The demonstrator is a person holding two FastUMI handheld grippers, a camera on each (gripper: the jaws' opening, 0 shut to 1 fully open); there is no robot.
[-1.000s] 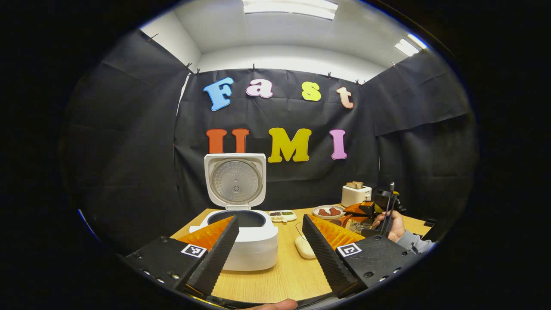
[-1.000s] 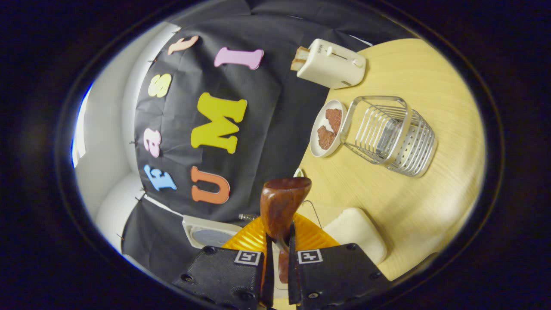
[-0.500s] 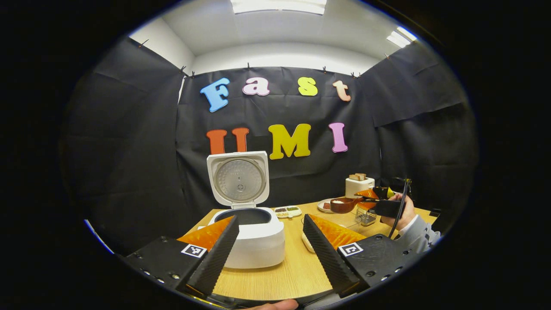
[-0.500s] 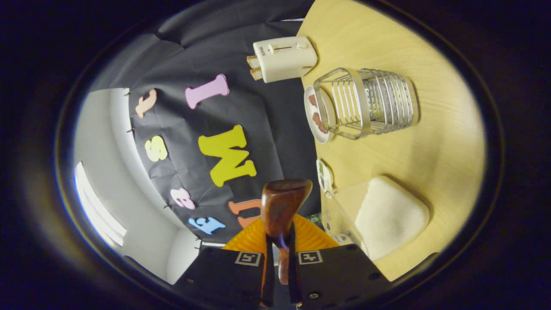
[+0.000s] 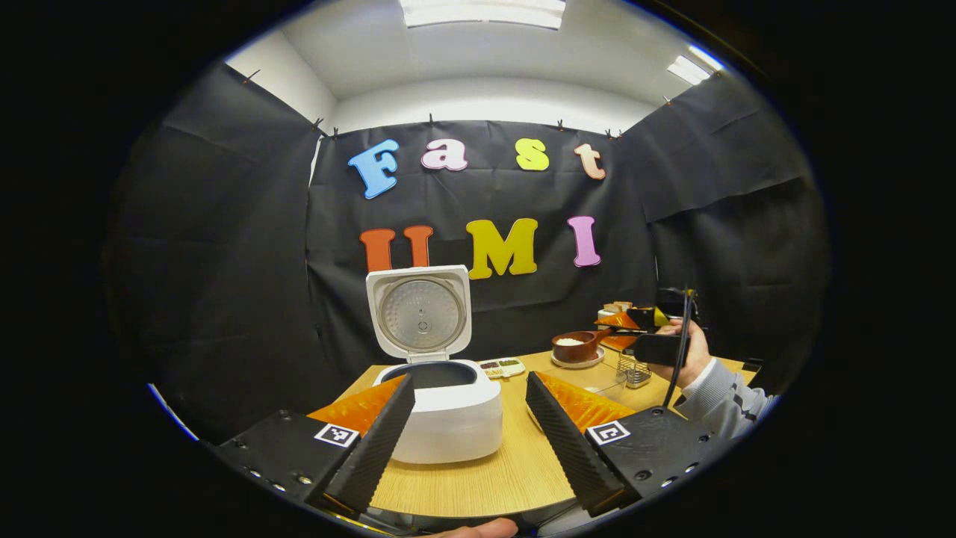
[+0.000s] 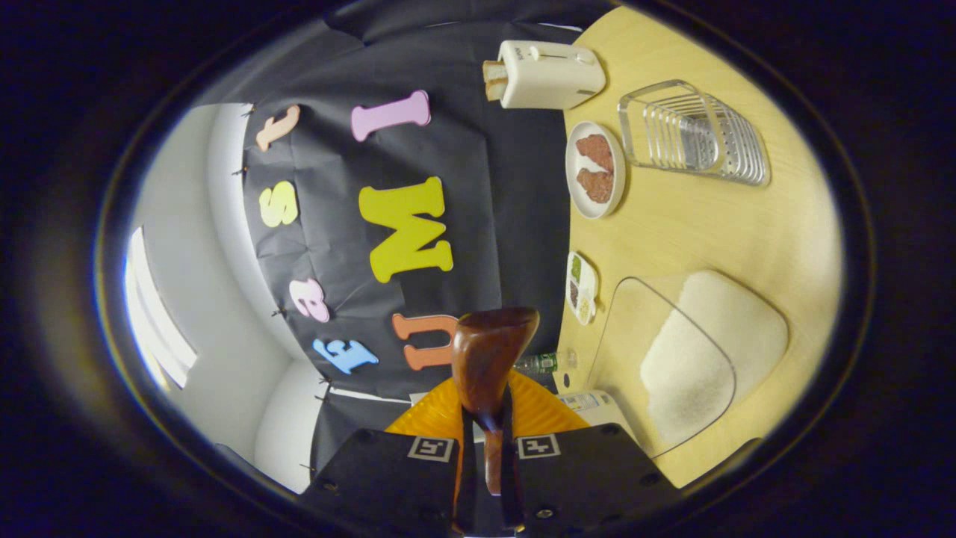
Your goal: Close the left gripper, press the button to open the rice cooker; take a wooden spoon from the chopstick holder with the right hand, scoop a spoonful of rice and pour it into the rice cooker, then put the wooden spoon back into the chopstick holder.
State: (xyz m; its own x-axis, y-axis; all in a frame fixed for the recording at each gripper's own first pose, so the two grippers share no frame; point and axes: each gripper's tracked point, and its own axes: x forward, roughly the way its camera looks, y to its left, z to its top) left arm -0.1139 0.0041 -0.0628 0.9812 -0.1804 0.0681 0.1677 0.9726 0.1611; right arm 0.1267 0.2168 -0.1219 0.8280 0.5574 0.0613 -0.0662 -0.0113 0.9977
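Note:
The white rice cooker [image 5: 441, 411] stands on the table with its lid [image 5: 422, 314] raised upright. My left gripper [image 5: 469, 379] hangs open in front of it, holding nothing. At the right, a hand holds my right gripper [image 5: 614, 334], shut on the handle of the wooden spoon [image 5: 573, 347]; the bowl of the spoon carries white rice and sits level above the table. In the right gripper view, rolled sideways, the spoon [image 6: 489, 351] sticks out from the shut right gripper [image 6: 485, 448]. The glass bowl of rice [image 6: 691, 359] lies below it. The wire chopstick holder [image 6: 691, 134] stands farther off.
A toaster with bread [image 6: 549, 75], a plate of meat [image 6: 595, 170] and a small divided dish [image 6: 581, 288] sit along the back of the wooden table [image 6: 709, 224]. Black cloth walls close the booth. The chopstick holder [image 5: 636, 370] is under the right hand.
The right gripper has lifted the rice-filled spoon up from the bowl and carried it leftward, nearer the cooker. The left gripper has stayed open and barely moved.

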